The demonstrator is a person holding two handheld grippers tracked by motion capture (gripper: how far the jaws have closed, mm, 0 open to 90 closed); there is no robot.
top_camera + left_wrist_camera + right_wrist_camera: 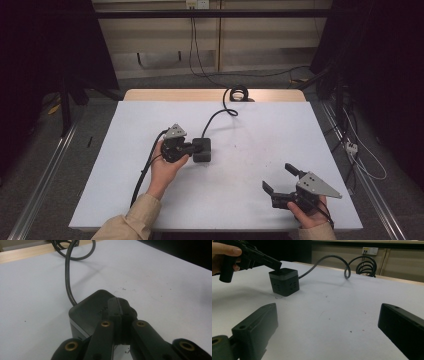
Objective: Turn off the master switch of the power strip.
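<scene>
White table, dim room behind

The table [250,195] was white with a wooden far edge and a few dark specks. Beyond it stood pale cabinets [260,40], a wall socket [369,250] above them, loose cables [367,165] on the grey floor [95,125] at right.

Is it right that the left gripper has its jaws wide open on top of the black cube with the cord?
No: the left gripper's jaws are shut together, as the left gripper view shows. Their tip does rest on top of the black cube with the cord.
</scene>
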